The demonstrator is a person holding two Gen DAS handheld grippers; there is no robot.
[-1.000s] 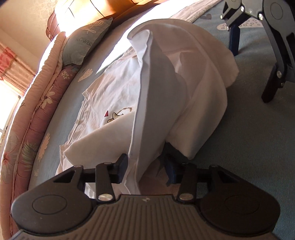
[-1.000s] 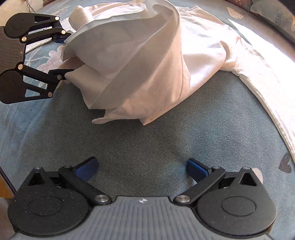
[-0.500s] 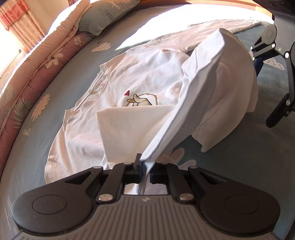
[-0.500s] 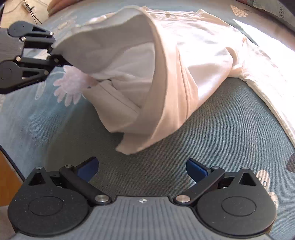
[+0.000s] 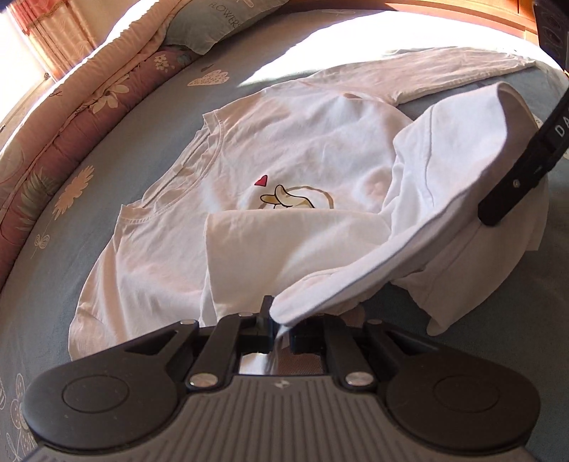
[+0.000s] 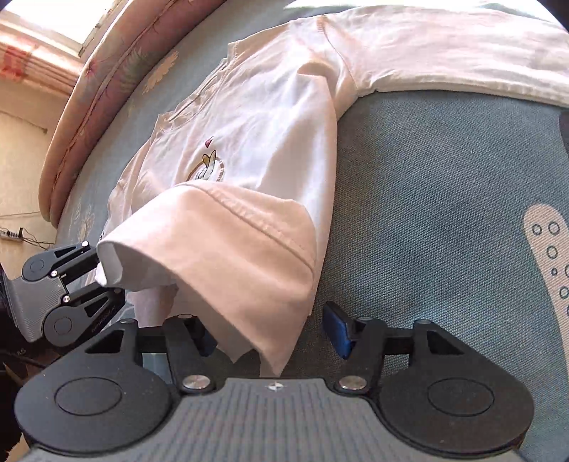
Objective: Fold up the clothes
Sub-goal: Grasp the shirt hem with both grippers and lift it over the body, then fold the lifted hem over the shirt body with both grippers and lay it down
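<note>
A white long-sleeved shirt [image 5: 302, 149] with a heart and cartoon print lies face up on the blue bed sheet [image 6: 444, 177]. Its lower part is lifted and folded over. My left gripper [image 5: 281, 328] is shut on one end of the raised hem and holds it above the bed; the right wrist view shows the left gripper [image 6: 103, 273] at the left. The other hem corner [image 6: 270, 320] hangs between the blue pads of my right gripper [image 6: 272, 337]. Its jaws are closing, with a gap still at the right pad. One finger [image 5: 512, 184] of it crosses the left wrist view.
A pink floral quilt [image 5: 71, 117] and a grey pillow [image 5: 220, 25] line the bed's far side. A wooden headboard [image 5: 462, 10] stands behind. The shirt's long sleeve [image 6: 462, 60] stretches out to the right. Bare sheet lies to the right of the shirt.
My left gripper shut on the hem and lifted it up and across. My right gripper rolled, moved in under the hanging corner, and its jaws narrowed around it.
</note>
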